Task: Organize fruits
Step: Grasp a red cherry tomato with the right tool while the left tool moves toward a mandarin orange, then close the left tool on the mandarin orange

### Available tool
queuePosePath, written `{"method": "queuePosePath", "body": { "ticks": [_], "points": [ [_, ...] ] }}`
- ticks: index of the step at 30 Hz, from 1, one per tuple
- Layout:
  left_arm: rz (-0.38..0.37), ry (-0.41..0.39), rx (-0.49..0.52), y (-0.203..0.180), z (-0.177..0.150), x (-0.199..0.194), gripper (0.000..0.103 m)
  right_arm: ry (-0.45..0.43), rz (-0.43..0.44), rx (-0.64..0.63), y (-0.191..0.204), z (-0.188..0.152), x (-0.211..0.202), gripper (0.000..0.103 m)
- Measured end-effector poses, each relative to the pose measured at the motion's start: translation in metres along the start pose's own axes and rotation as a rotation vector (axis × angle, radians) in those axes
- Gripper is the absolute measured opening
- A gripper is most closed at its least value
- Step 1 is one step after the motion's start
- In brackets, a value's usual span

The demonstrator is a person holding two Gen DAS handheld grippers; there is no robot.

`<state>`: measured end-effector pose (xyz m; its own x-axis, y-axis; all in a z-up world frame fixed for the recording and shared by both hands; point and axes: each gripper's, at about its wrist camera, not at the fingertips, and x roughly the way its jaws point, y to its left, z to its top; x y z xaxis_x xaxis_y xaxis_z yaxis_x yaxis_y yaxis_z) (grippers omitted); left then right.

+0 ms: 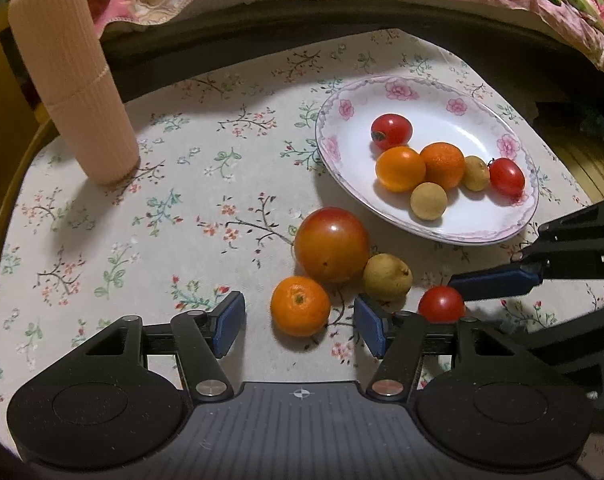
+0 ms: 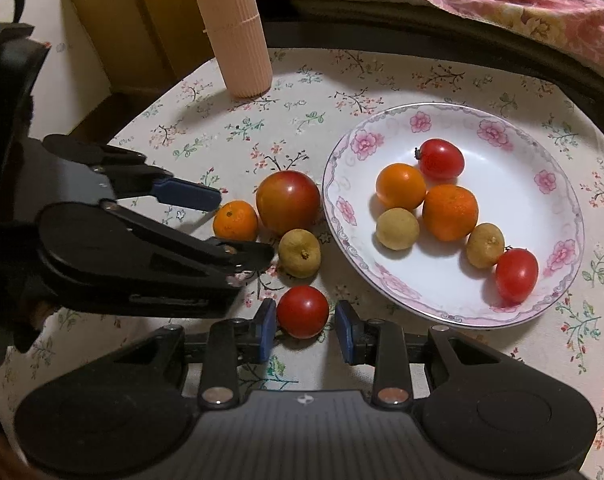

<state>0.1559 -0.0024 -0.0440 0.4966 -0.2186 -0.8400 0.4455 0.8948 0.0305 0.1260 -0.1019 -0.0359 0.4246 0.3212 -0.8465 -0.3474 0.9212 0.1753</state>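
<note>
The fingers (image 2: 269,322) of the right gripper (image 2: 306,330) are spread wide, one on each side of the small red tomato (image 2: 302,311). They do not pinch it yet; there is a gap on the right side. The left gripper (image 1: 300,322) also has its fingers spread, and the little orange (image 1: 300,311) sits just in front of them, at 12 o'clock.

Four fruits are on the tabletop (image 2: 230,132), not on the plate (image 2: 558,216): the small red tomato, the little orange, the big tomato (image 2: 288,202) and the brown fruit (image 2: 300,253). They sit close together at 9 o'clock from the plate. Six fruits lie in the plate already.

I think the step now is to grab the small red tomato. To do it well, close the fingers slowly and stop when both pads touch it. A tomato is soft and round, so a hard squeeze could squash it or make it pop out. Lift straight up, then carry it toward 1 o'clock and set it down in a bare spot of the plate. Mind the left gripper, which is very near.
</note>
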Motion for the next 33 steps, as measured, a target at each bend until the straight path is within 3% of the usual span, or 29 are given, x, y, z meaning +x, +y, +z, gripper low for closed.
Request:
{"method": "queuePosePath", "body": {
  "ticks": [4,9,14,21,33],
  "points": [
    [-0.002,-0.005,-0.001,-0.002,0.002,0.004,0.066,0.005,-0.013,0.0,0.0,0.0,0.001,0.034],
    [-0.021,0.0,-0.012,-0.003,0.004,0.002,0.051,0.011,0.001,0.014,-0.003,0.001,0.001,0.032],
    [-0.027,0.013,-0.008,-0.003,0.001,-0.001,0.045,0.018,-0.001,0.01,-0.002,0.001,0.002,0.031],
    [-0.044,0.017,-0.001,-0.003,-0.003,-0.007,0.041,0.021,-0.005,0.011,-0.005,-0.001,-0.003,0.031],
    [-0.048,0.017,0.01,-0.002,-0.013,-0.019,0.044,0.035,-0.021,-0.001,-0.009,-0.01,-0.006,0.031]
  ]
}}
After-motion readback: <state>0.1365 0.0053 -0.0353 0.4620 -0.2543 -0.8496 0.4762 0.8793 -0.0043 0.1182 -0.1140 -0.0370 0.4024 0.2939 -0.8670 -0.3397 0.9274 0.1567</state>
